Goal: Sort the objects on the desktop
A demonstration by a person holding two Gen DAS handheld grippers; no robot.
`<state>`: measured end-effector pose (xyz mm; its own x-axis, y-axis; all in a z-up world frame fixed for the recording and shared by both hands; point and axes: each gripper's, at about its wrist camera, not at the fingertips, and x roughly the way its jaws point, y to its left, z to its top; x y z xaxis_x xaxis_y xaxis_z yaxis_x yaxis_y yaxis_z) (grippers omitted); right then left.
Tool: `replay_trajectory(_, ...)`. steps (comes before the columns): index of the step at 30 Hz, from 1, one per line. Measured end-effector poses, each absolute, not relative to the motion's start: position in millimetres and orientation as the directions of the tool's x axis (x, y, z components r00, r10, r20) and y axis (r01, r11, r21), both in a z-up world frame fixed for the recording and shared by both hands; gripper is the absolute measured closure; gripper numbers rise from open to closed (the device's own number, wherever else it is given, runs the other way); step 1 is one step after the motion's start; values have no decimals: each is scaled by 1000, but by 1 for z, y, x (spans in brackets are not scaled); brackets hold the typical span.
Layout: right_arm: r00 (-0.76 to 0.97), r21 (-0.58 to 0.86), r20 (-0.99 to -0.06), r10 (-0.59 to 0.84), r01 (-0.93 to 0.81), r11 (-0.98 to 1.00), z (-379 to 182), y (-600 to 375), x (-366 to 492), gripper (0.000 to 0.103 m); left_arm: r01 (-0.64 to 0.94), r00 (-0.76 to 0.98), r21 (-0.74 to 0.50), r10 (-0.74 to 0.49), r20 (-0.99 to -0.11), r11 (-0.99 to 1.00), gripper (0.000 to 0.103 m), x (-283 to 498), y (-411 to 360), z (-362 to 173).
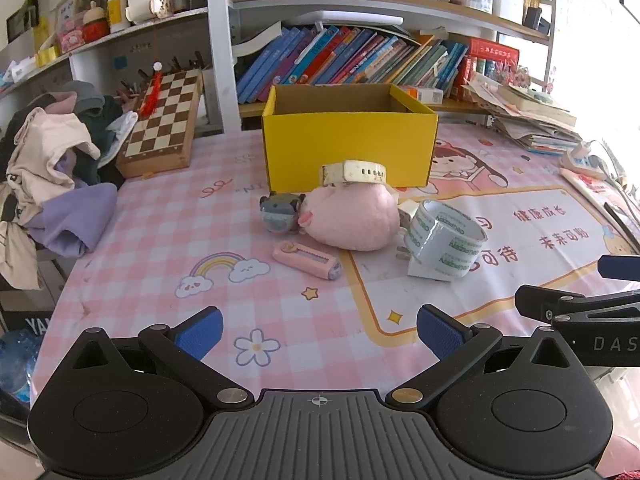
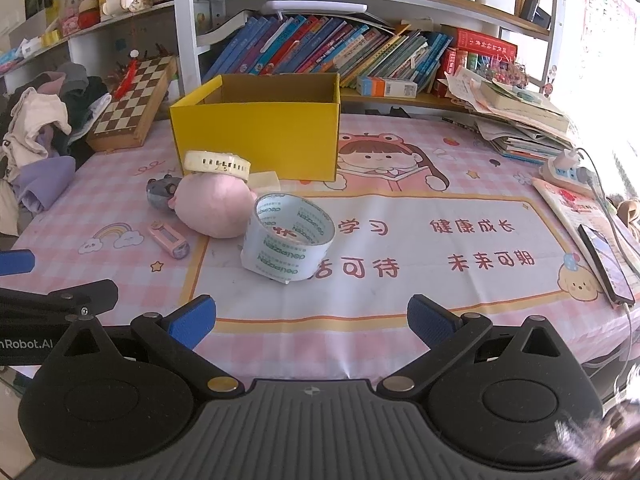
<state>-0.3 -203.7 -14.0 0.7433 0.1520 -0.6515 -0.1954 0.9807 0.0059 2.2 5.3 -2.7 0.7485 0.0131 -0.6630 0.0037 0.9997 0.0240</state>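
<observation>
Both the left gripper (image 1: 319, 332) and the right gripper (image 2: 311, 320) are held spread wide and empty. If the tape roll (image 2: 289, 238) is grabbed carelessly, the pink plush (image 2: 216, 208) behind could be nudged and the watch (image 2: 218, 165) toppled short of the yellow box (image 2: 256, 142).

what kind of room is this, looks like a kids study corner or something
Most likely a child's study desk at home: a cartoon-printed pink desk mat, shelves packed with children's books, and a pink plush toy lying on the desk.
</observation>
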Motion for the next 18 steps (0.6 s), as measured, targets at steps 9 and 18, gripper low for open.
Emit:
replay_trajectory(9,741,3,-654,152,-198,980,-14,-202,1,0,1,745,22,14,-667,1000,0,3,6,-4)
replay_trajectory(18,740,2,-655,151,-199,980,-13,-202,2,0,2,742,20,12,-670,1000,0,3,6,-4)
